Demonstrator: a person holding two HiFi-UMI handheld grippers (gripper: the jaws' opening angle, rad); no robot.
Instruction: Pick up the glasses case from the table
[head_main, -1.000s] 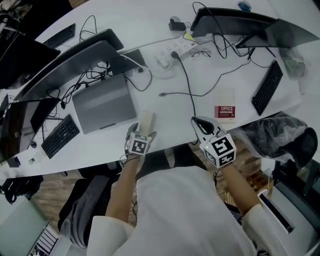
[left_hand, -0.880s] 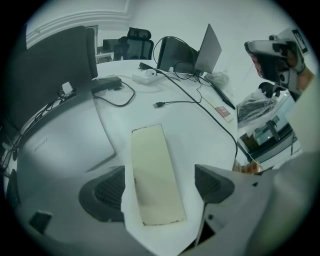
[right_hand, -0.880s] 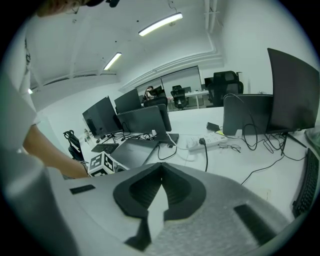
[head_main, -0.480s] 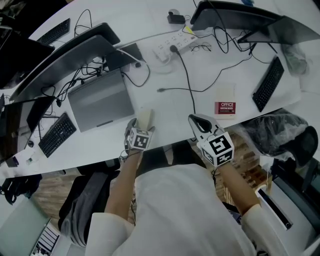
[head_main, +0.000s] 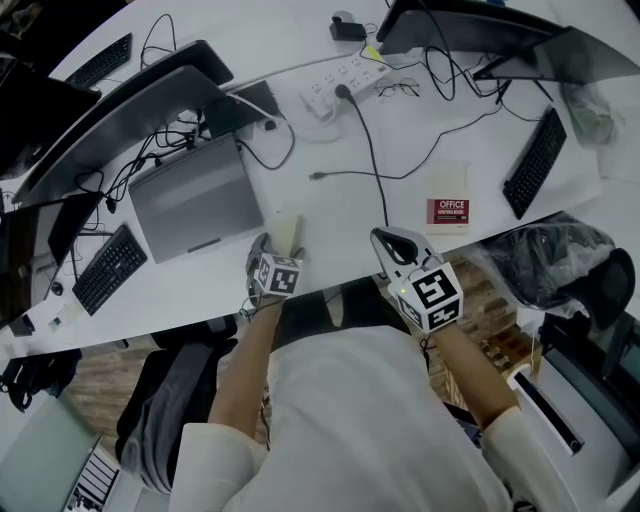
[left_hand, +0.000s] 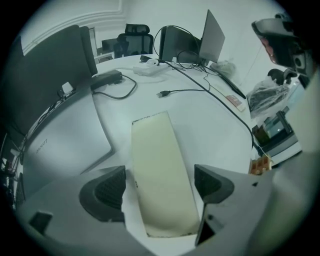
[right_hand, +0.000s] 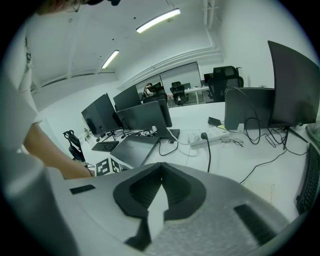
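You can read "OFFICE" in white on the red cover of the notebook (head_main: 449, 211). The line printed under that word is too small for you to make out.

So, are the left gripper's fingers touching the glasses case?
Cannot tell. Left gripper view: the glasses case lies between open fingers; table shows beside one, the other meets its edge.

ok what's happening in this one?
A person holds a gripper in each hand at a white table. The left gripper has its jaws open on either side of the cream glasses case, which lies flat on the table, not yet gripped or lifted. The right gripper is shut and empty, held near the table's front edge.
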